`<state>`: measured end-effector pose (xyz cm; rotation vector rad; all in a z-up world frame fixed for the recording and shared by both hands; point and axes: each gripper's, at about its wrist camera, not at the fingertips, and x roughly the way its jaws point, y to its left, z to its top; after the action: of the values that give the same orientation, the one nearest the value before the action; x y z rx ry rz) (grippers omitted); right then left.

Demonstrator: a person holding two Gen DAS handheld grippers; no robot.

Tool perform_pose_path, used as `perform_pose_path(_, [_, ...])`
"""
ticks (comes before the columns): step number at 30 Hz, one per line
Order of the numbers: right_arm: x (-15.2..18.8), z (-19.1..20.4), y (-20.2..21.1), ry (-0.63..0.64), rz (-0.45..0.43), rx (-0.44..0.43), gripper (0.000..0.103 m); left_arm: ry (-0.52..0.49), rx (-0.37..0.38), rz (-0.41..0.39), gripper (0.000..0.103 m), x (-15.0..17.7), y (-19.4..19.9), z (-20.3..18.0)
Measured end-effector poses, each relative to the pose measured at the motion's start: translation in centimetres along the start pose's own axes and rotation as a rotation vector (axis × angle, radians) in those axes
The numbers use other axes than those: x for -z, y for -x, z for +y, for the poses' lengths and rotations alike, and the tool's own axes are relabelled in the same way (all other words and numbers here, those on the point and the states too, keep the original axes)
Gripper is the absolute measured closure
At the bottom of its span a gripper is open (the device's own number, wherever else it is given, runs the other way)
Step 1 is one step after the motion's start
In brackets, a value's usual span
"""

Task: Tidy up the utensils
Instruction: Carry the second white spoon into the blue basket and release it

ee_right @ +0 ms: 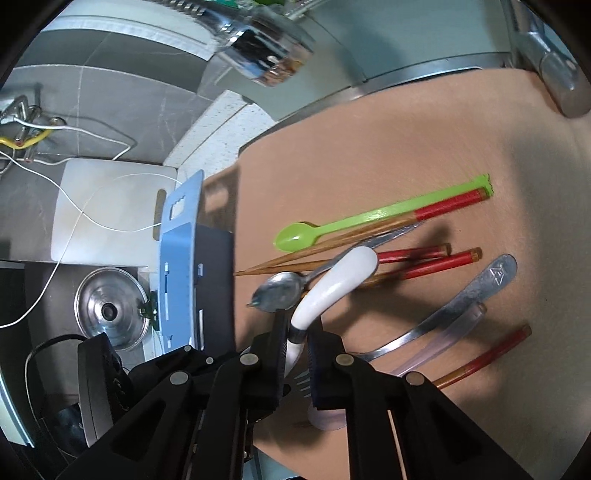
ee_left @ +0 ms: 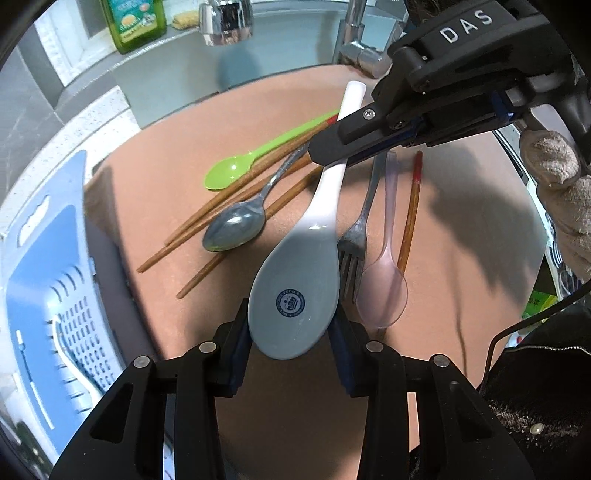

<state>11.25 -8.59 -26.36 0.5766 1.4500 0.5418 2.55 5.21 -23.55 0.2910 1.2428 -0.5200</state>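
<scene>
A white ceramic spoon [ee_left: 295,280] is held at both ends over the brown mat [ee_left: 461,258]. My left gripper [ee_left: 291,339] is shut on its bowl, one pad on each side. My right gripper [ee_left: 332,155] is shut on the handle. In the right wrist view the white handle [ee_right: 340,280] curves up from between the right gripper [ee_right: 298,343]. On the mat lie a green plastic spoon [ee_left: 236,170], a metal spoon [ee_left: 236,229], a metal fork [ee_left: 354,236], a clear plastic spoon [ee_left: 384,284] and several red-ended wooden chopsticks [ee_left: 410,221].
A blue perforated basket [ee_left: 48,277] stands at the mat's left edge. Behind the mat are the sink, a chrome faucet [ee_left: 225,18] and a green bottle [ee_left: 133,22]. A pot lid [ee_right: 110,310] and a white board [ee_right: 107,206] lie beyond the basket. A gloved hand [ee_left: 554,162] holds the right gripper.
</scene>
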Motion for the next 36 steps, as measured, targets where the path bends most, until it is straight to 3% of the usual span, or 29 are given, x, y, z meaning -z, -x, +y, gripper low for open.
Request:
perform_pose_path(8, [-0.2, 4.3, -0.1, 0.093, 0.013, -0.012, 0.095, 0.081, -0.034, -0.066, 0.066, 3.1, 4.2, 1.2])
perform_pose_path(18, [0.0, 12.2, -4.2, 0.239, 0.094, -0.036, 0.095, 0.248, -0.119, -0.128, 0.067, 8.3, 8.5, 5.6])
perform_pose_path(27, [0.7, 18.8, -10.2, 0.363, 0.192, -0.021, 0.095, 0.368, -0.192, -0.102, 0.070, 12.1, 8.3, 10.3])
perform_pose_path(36, [0.6, 20.9, -15.6, 0.378, 0.271, 0.001, 0.094, 0.448, -0.207, -0.077, 0.072, 13.8, 7.1, 12.6])
